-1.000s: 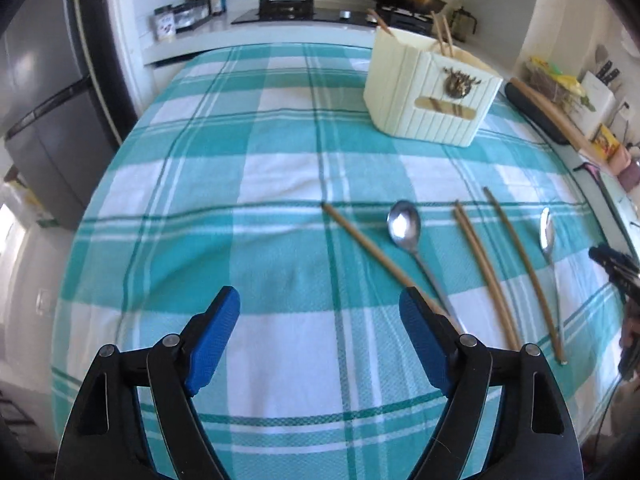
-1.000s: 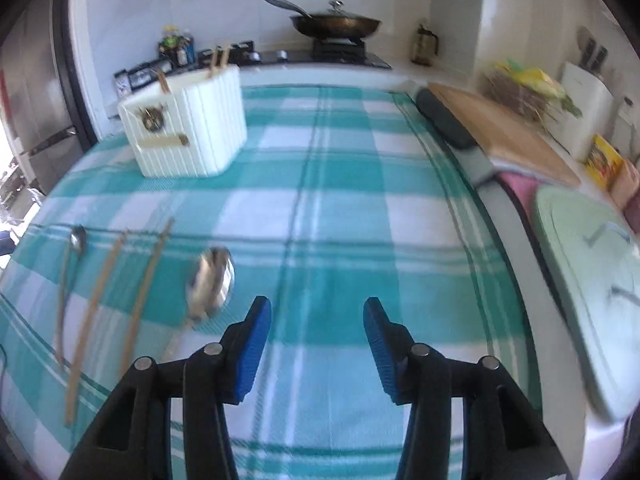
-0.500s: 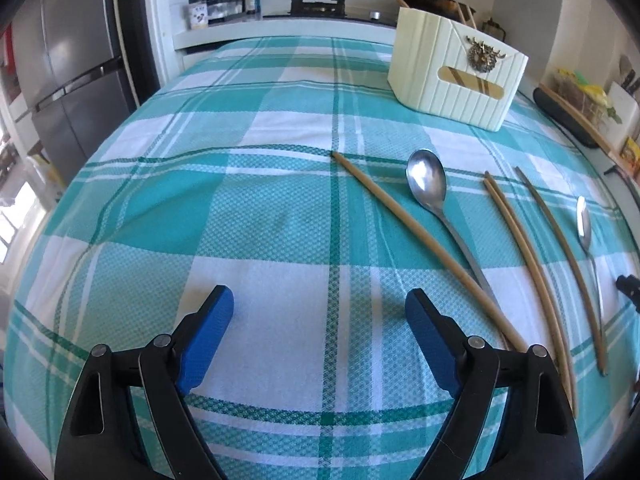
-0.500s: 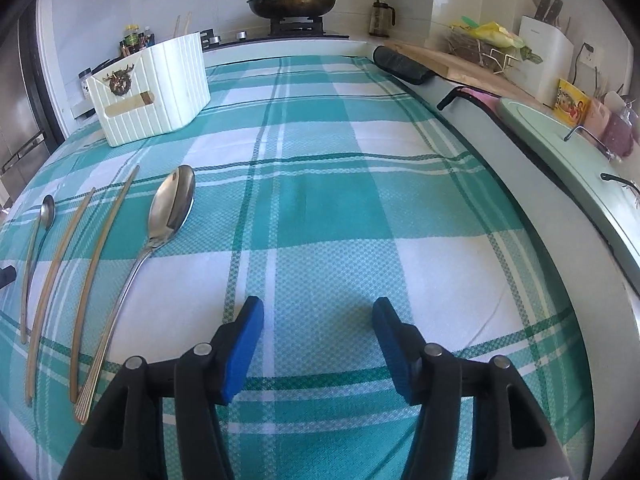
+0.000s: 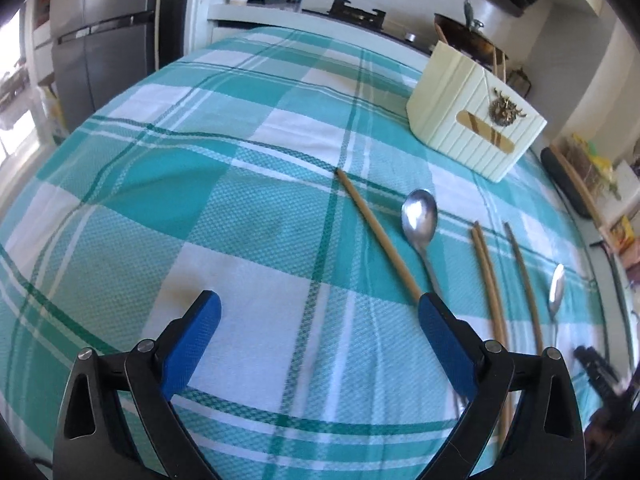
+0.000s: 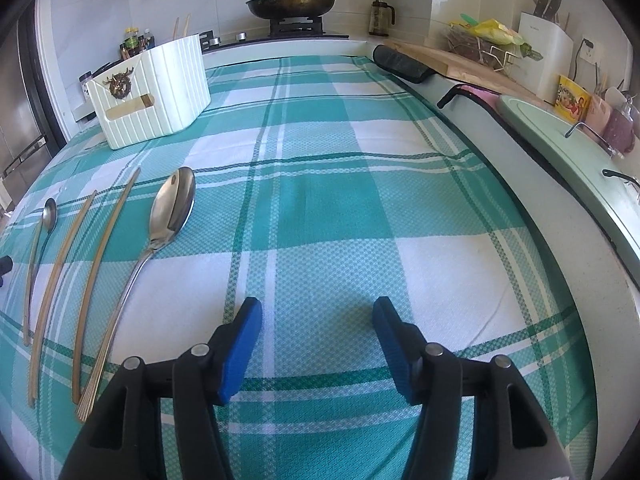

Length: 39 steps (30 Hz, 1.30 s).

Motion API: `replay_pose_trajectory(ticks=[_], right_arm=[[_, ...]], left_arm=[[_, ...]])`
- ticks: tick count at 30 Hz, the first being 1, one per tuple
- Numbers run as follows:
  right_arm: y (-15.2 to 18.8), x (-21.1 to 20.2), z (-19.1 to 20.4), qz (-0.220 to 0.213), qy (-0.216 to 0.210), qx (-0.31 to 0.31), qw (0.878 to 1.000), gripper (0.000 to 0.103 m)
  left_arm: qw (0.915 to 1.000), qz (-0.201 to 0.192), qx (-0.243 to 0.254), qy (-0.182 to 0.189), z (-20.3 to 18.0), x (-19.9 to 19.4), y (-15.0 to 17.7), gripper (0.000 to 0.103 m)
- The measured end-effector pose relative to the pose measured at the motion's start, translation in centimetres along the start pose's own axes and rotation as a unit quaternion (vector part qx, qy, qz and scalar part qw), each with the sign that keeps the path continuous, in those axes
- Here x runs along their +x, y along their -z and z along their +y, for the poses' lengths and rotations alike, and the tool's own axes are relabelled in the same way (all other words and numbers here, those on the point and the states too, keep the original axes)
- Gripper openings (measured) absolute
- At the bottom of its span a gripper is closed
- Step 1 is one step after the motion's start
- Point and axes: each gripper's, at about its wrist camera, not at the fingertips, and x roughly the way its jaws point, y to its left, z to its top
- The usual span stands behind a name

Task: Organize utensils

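Utensils lie in a row on the teal checked tablecloth (image 5: 168, 216). In the left wrist view there is a single wooden chopstick (image 5: 378, 236), a large steel spoon (image 5: 420, 220), a chopstick pair (image 5: 490, 292), another chopstick (image 5: 524, 280) and a second spoon (image 5: 556, 292). A cream utensil holder (image 5: 476, 124) with chopsticks in it stands behind. My left gripper (image 5: 318, 308) is open, low over the cloth, its right finger by the single chopstick. My right gripper (image 6: 316, 320) is open and empty, right of the big spoon (image 6: 170, 212); the holder (image 6: 152, 88) is far left.
A stove with a lidded pan (image 6: 294, 0) is at the back. A fridge (image 5: 100, 48) stands left of the table. A cutting board (image 6: 452, 60), knife block (image 6: 546, 52) and green sink counter (image 6: 568, 152) line the right side. A dark roll (image 6: 402, 64) lies at the table's far right corner.
Both grippers have dropped lower toward the tablecloth and stayed open. The left view has swung left, so the utensils sit more to its right. The right gripper's view has steadied beside the big spoon.
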Motion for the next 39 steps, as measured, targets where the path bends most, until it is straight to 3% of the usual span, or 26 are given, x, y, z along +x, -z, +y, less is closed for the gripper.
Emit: replay_pose_trajectory(ticks=[5, 10, 18, 25, 28, 31, 33, 35, 36, 39], right_arm=[[0.0, 0.0, 0.0, 0.0, -0.001, 0.001, 1.0, 0.059], [0.0, 0.0, 0.0, 0.0, -0.002, 0.001, 1.0, 0.059], [0.0, 0.0, 0.0, 0.0, -0.001, 0.001, 1.0, 0.059], [0.0, -0.2, 0.4, 0.002, 0.006, -0.002, 1.0, 0.059], [-0.2, -2.3, 2.5, -0.009, -0.059, 0.003, 0.998, 0.059], [-0.8, -3.9, 6.7, -0.022, -0.117, -0.042, 0.992, 0.059], [-1.1, -3.0, 8.7, -0.005, -0.132, -0.054, 0.99, 0.057], [-1.0, -1.3, 10.0, 0.02, -0.117, -0.062, 0.991, 0.045], [-0.9, -0.5, 10.3, 0.03, -0.108, -0.067, 0.991, 0.033], [-0.4, -0.1, 10.0, 0.027, -0.09, -0.081, 0.992, 0.017]], left_arm=[[0.9985, 0.002, 0.041, -0.035, -3.4, 2.0, -0.3, 0.099], [0.9903, 0.009, 0.109, -0.085, -4.8, 2.4, 0.9, 0.099], [0.9894, 0.017, 0.127, -0.067, -1.8, 0.6, 2.1, 0.099], [0.9892, 0.006, 0.131, -0.065, -1.7, 0.3, 2.6, 0.098], [0.9889, 0.009, 0.132, -0.068, -1.7, 0.5, 2.6, 0.101], [0.9888, 0.011, 0.133, -0.068, -1.7, 0.6, 2.6, 0.102], [0.9888, 0.01, 0.133, -0.067, -1.7, 0.6, 2.6, 0.102], [0.9889, 0.01, 0.132, -0.067, -1.6, 0.5, 2.6, 0.102], [0.989, 0.01, 0.132, -0.067, -1.6, 0.6, 2.6, 0.102], [0.9891, 0.01, 0.132, -0.066, -1.6, 0.6, 2.5, 0.102]])
